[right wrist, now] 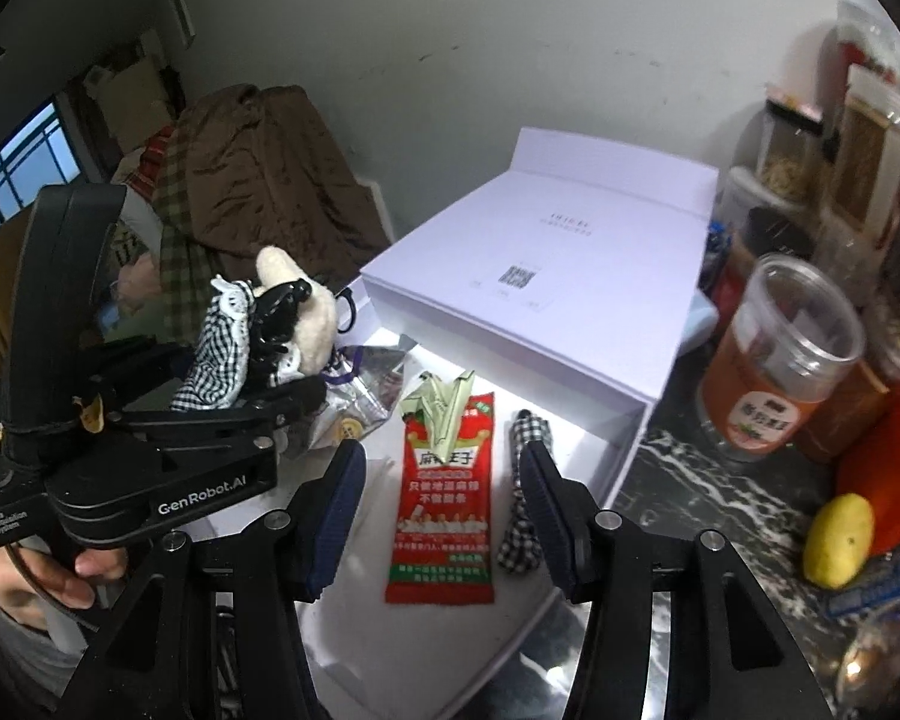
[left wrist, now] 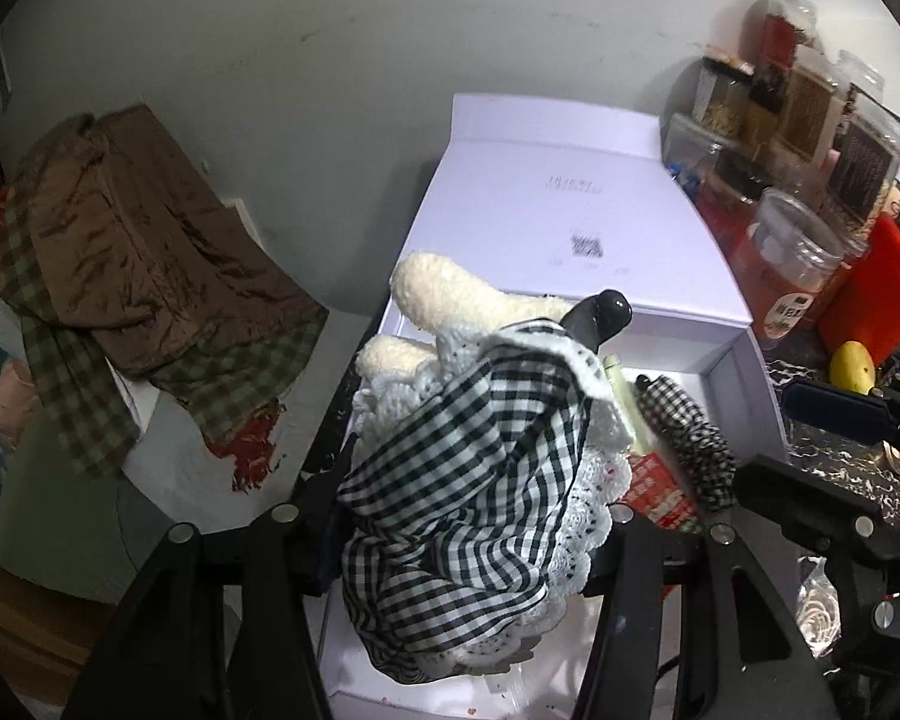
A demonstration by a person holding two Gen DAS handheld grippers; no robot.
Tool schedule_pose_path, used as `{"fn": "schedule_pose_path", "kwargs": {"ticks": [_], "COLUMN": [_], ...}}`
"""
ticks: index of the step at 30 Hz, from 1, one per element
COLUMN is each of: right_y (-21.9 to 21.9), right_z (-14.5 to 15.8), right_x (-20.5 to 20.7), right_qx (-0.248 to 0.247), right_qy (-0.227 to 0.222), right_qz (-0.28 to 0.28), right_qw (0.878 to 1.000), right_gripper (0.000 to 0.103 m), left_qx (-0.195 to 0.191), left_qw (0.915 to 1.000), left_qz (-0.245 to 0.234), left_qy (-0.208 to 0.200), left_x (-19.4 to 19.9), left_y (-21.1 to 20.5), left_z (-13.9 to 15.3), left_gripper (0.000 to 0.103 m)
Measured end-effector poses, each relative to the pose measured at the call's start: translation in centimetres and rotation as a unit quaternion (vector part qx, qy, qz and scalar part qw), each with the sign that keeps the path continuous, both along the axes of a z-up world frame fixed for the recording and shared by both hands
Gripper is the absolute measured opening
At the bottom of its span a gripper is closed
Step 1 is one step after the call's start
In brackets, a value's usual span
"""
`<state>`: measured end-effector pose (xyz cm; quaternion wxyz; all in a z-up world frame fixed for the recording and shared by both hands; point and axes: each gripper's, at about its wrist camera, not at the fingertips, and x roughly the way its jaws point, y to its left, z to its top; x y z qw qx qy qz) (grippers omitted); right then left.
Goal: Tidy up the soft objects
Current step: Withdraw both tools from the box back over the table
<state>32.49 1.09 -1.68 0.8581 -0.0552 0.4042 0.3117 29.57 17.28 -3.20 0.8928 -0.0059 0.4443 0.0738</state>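
Start at your left: your left gripper (right wrist: 282,402) is clenched on the plush toy (right wrist: 297,312) by its gingham dress (left wrist: 450,480), and it holds the toy up over the left edge of the open white box (right wrist: 624,420). The grip looks to be on loose cloth more than on the body, so the toy may sag, swing or slide out if you tilt or move fast. Its dangling dress could also drag across the silver foil packet (right wrist: 366,387) lying just beneath it and shove that out of place.

In the middle of the box floor lies the red snack packet (right wrist: 444,498) with a folded green paper (right wrist: 444,414) on its upper end. Neither looks soft, and a careless drop of the toy would bury them or knock the paper loose.

Further right, your right gripper (right wrist: 444,516) is released, its fingers spread wide above the red packet, with the small gingham cloth strip (right wrist: 525,480) just beside the right finger (right wrist: 549,516). If you close from here you are likely to pinch the packet, or catch only the strip's edge.

Beyond the box wall, the clear jar (right wrist: 780,360) and the yellow fruit (right wrist: 837,540) stand near on the dark counter; a wide swing of that hand could topple the jar.
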Motion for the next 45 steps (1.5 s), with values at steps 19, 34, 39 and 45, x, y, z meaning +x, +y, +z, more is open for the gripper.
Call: {"fn": "schedule_pose_path", "kwargs": {"ticks": [19, 34, 39, 45], "right_y": [-3.1, -8.1, -9.9, -11.7], "right_z": [5.2, 10.0, 11.1, 12.2], "right_x": [-5.8, -12.8, -15.3, -17.9], "right_qx": [0.029, 0.049, 0.053, 0.054], "right_qy": [-0.058, -0.127, -0.148, -0.176], "right_qz": [-0.028, -0.062, -0.073, -0.081], "right_qw": [0.998, 0.989, 0.985, 0.979], "right_gripper": [0.062, 0.068, 0.068, 0.072], "left_qx": [-0.003, -0.01, -0.022, -0.022], "left_qw": [0.9948, 0.9833, 0.9787, 0.972], "left_qz": [-0.019, -0.075, -0.102, -0.132], "left_qy": [-0.1, -0.165, -0.177, -0.193], "left_x": [-6.0, -12.7, -14.4, -16.3], "left_y": [-2.4, -7.2, -8.9, -10.9], "left_z": [7.1, 12.2, 13.2, 14.0], "left_gripper": [0.086, 0.086, 0.086, 0.086]}}
